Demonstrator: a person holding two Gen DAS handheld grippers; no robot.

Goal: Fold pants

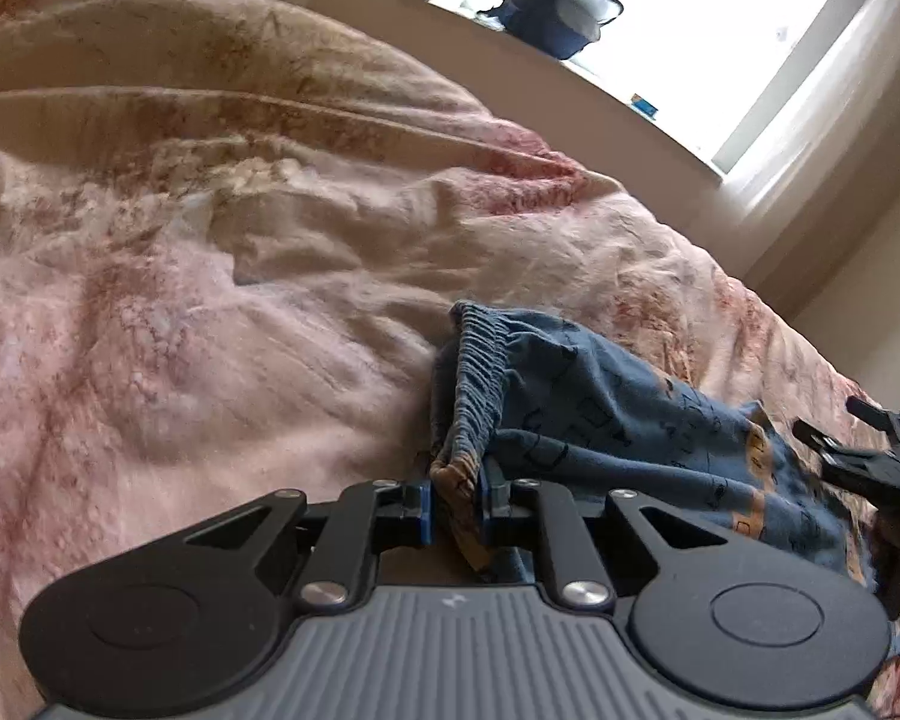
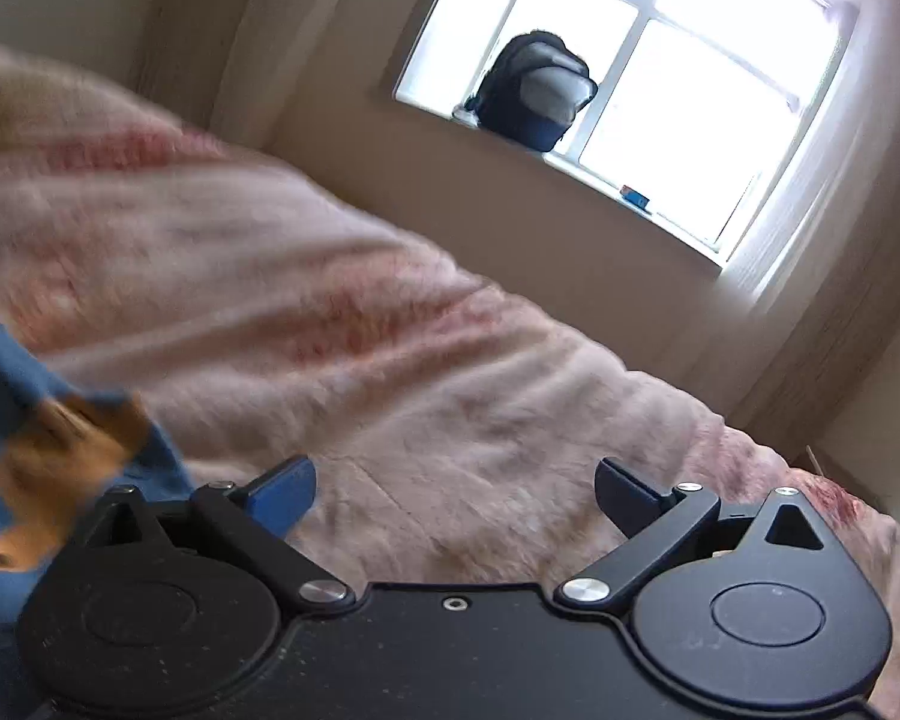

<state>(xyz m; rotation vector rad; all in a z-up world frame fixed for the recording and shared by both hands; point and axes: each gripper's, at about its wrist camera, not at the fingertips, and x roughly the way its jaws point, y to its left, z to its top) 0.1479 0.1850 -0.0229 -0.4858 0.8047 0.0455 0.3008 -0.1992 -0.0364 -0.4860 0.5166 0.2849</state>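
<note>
While the left gripper (image 1: 455, 504) pinches the gathered waistband of the pants (image 1: 618, 420), its body hides the fabric's near end; the blue pants run away rightward across the pink duvet (image 1: 210, 300), their far end cut off. Right gripper (image 2: 455, 495) stands wide open, nothing between its jaws, over duvet; blurred pants at its left

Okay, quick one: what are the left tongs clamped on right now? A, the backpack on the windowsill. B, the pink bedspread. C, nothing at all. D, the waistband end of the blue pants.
D: the left tongs are pinched shut on the gathered waistband end of the blue pants.
</note>
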